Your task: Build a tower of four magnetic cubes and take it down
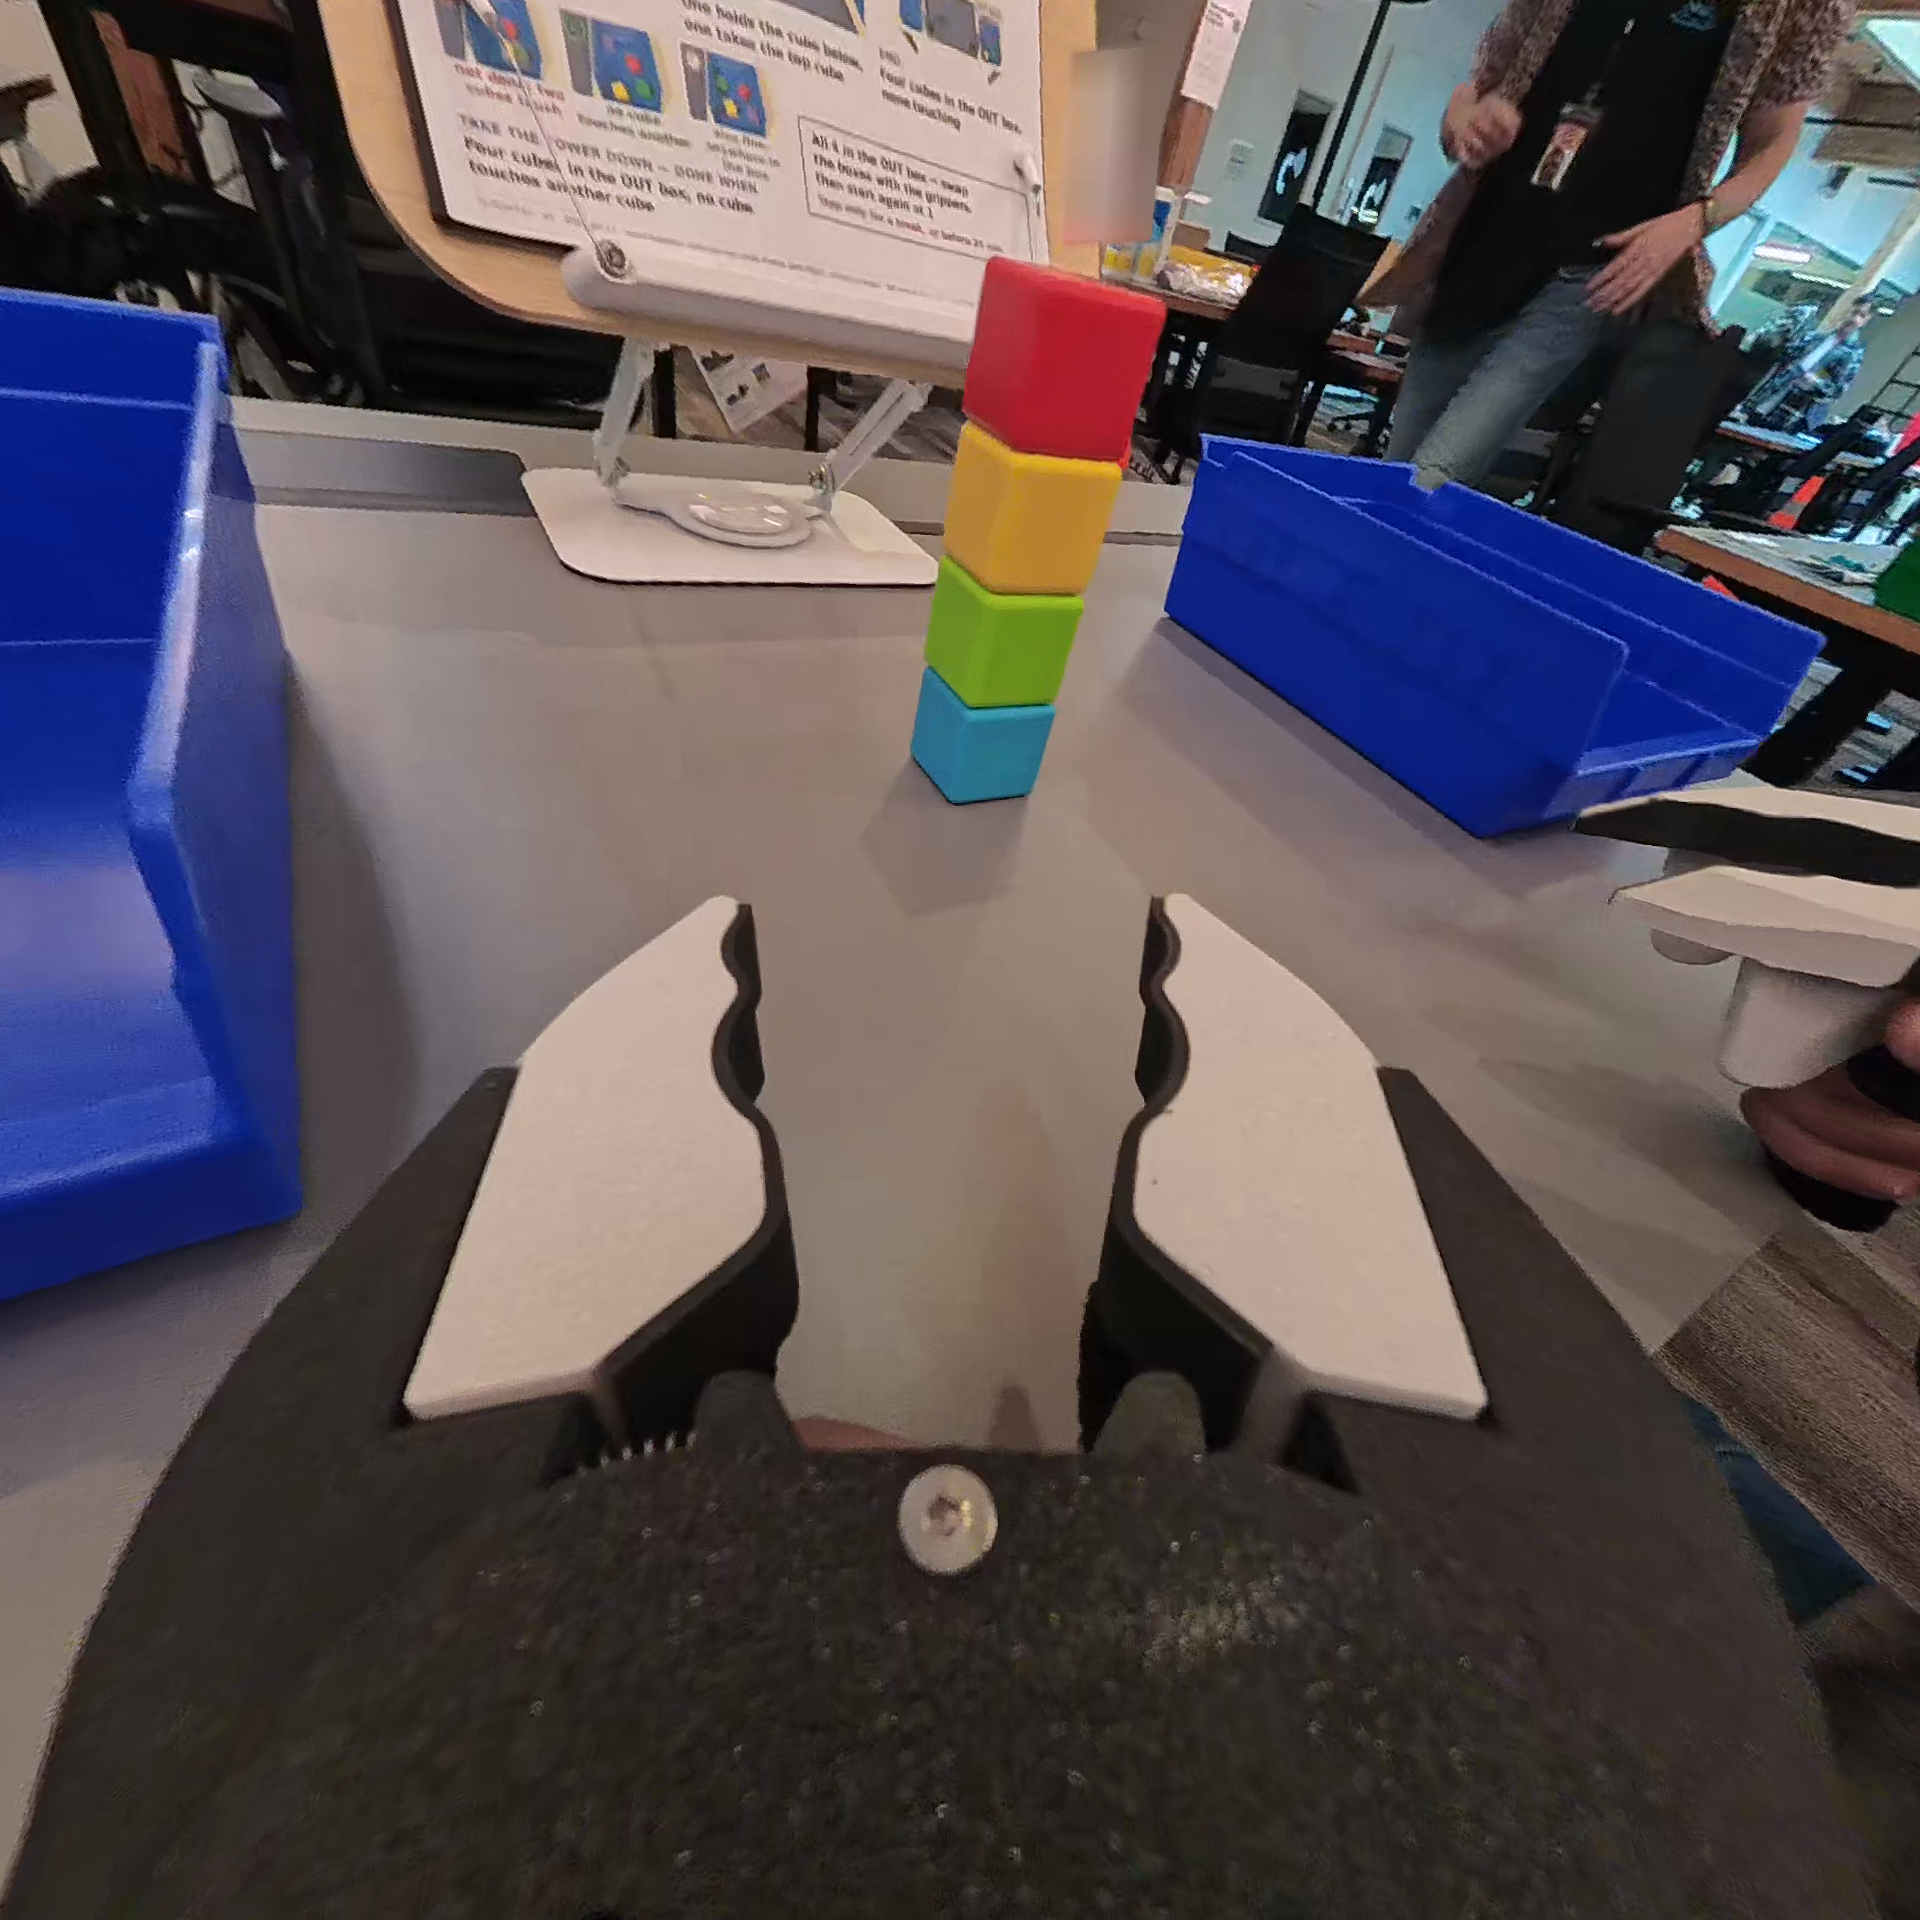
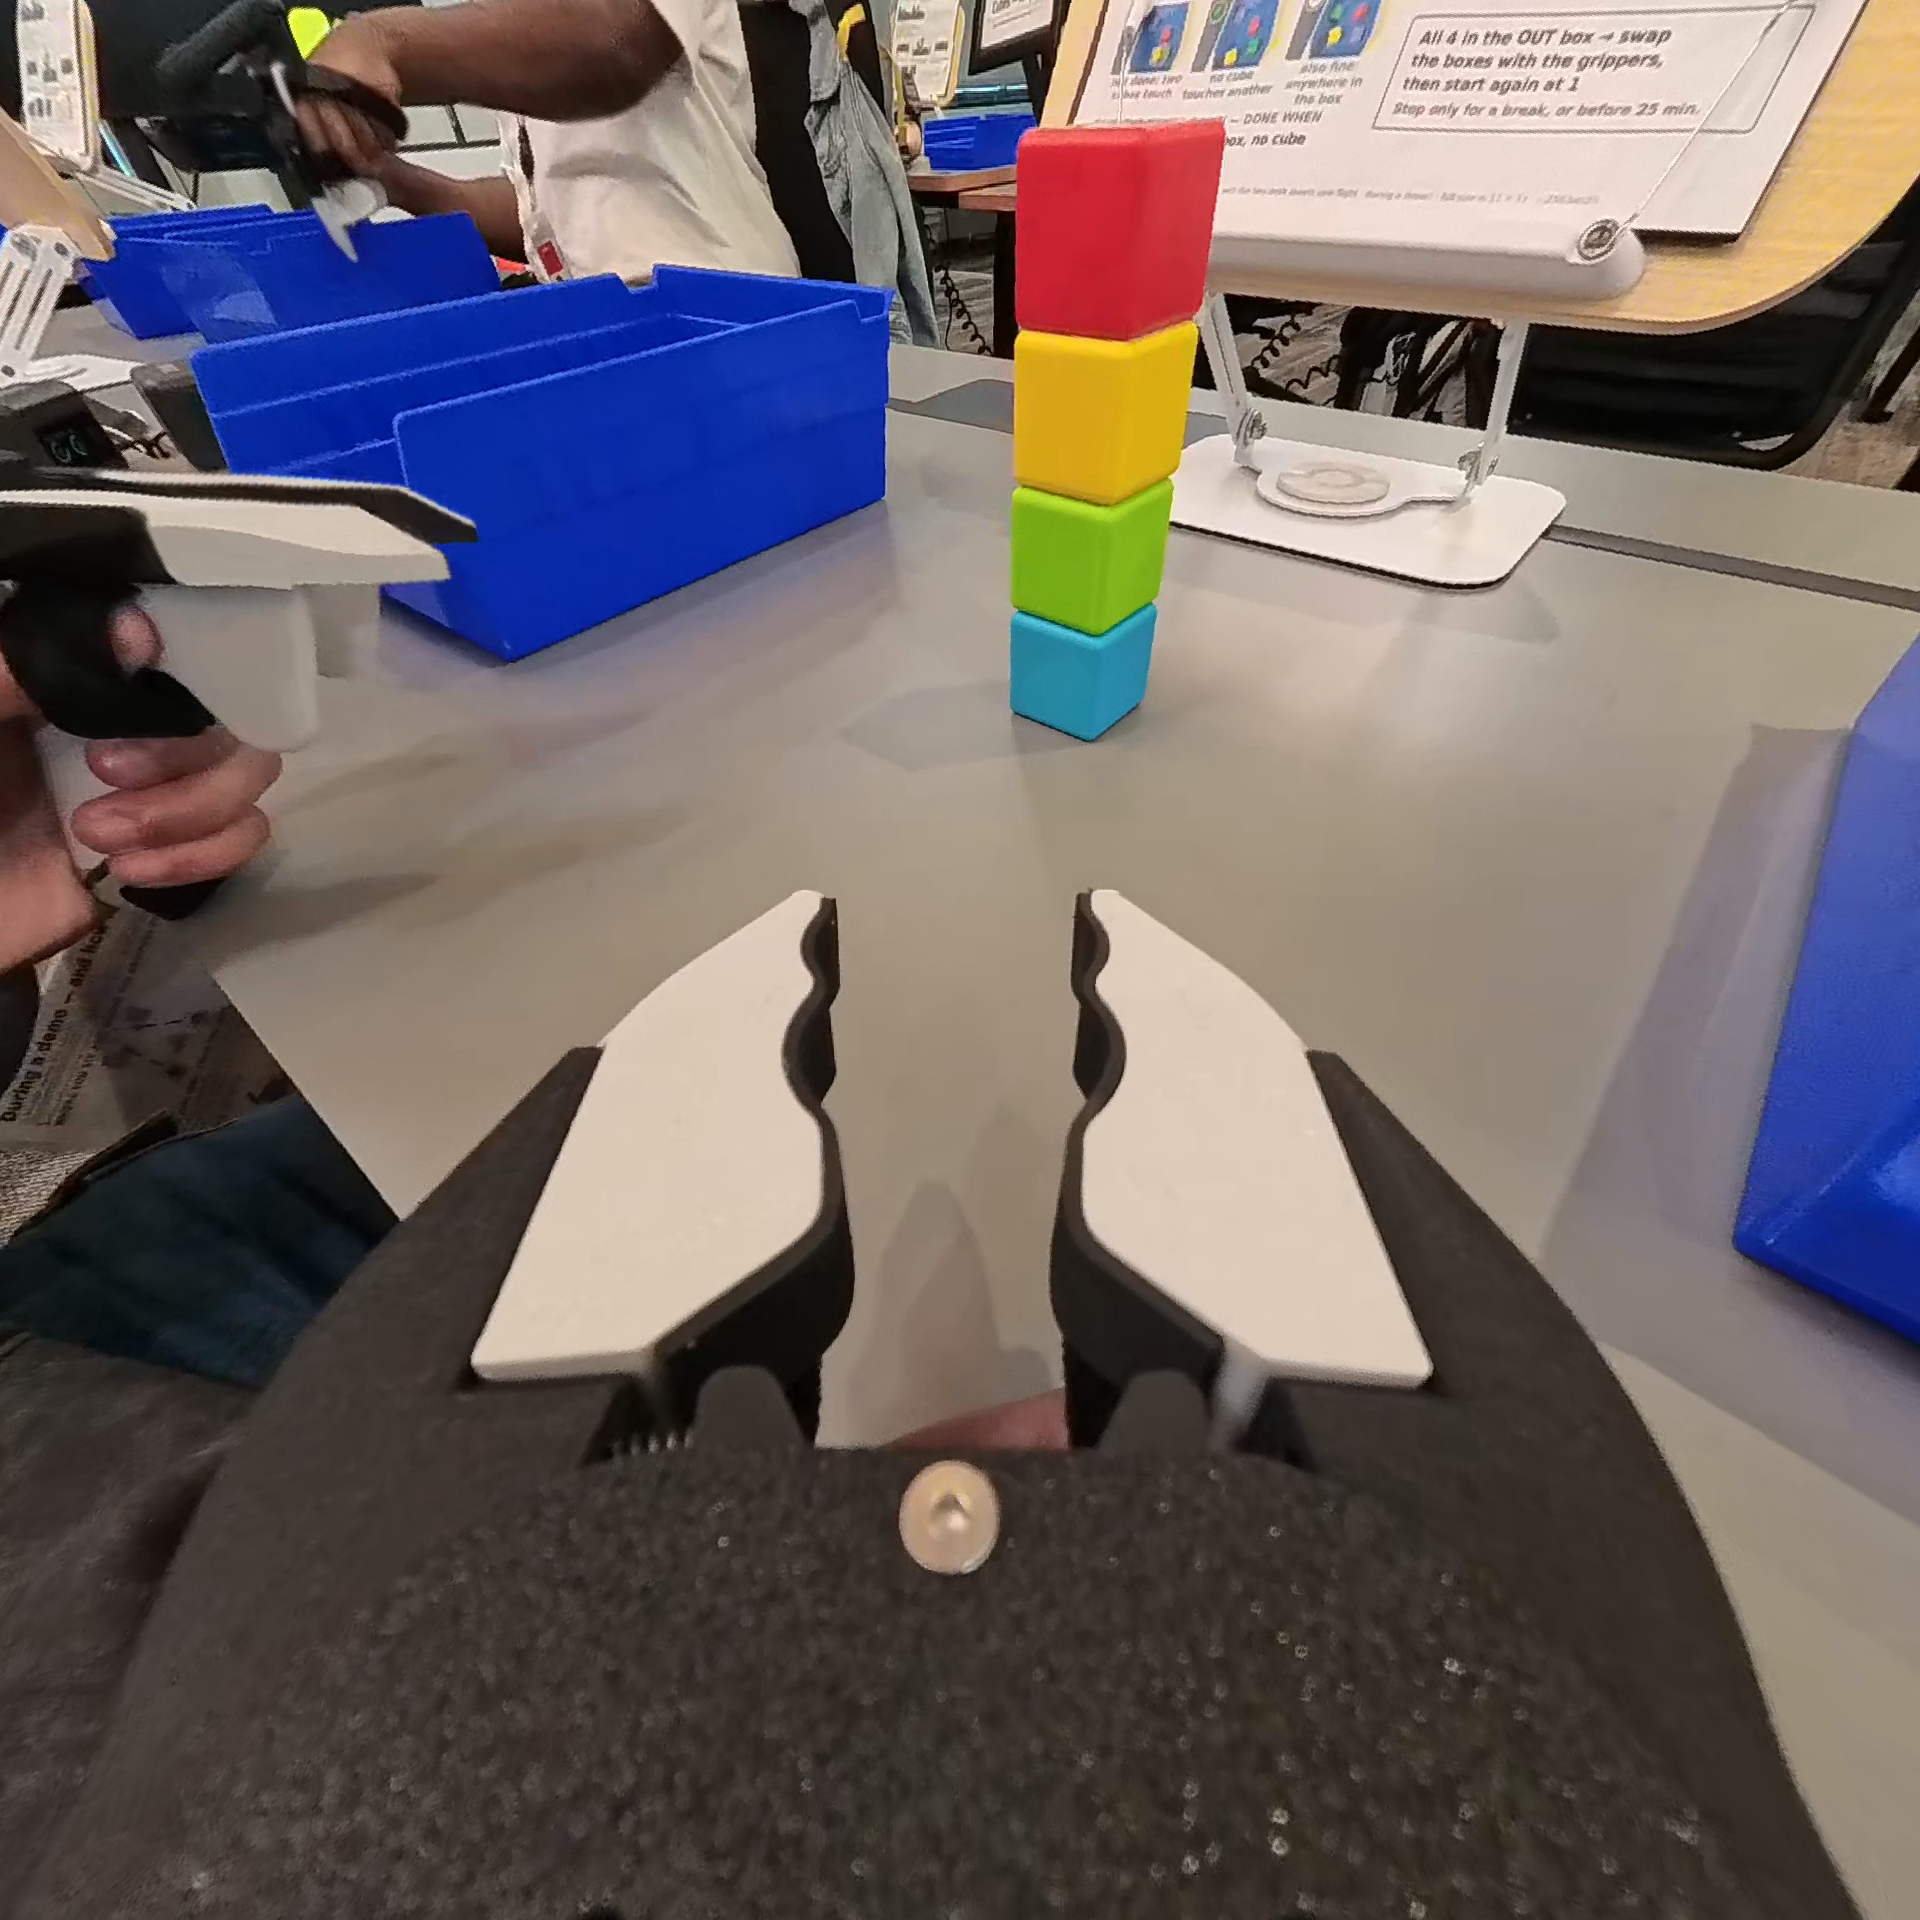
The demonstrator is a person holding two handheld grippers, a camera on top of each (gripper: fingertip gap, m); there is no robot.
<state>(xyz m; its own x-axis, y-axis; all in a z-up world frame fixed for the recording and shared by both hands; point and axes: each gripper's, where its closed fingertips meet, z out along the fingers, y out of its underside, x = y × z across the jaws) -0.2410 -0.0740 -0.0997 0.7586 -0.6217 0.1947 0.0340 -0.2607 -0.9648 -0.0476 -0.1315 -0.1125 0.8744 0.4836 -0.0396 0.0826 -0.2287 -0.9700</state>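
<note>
In the left wrist view, the left gripper [image 1: 951,914] hangs low over the grey table [image 1: 623,831] with its jaws spread apart and nothing between them. Ahead of it stands the tower of four cubes, well clear of the fingertips: blue cube [image 1: 980,750] on the table, green cube [image 1: 1003,632] on it, then yellow cube [image 1: 1031,511], with the red cube [image 1: 1060,358] on top. One blue bin [image 1: 135,831] sits at the left, another blue bin [image 1: 1455,665] to the tower's right, and an instruction board on a white stand [image 1: 727,530] behind. In the right wrist view, the right gripper [image 2: 954,909] is likewise released and empty, pointing at the same upright tower, which stands apart from both bins. The left gripper shows at that view's left edge, held by a hand [image 2: 156,810].
</note>
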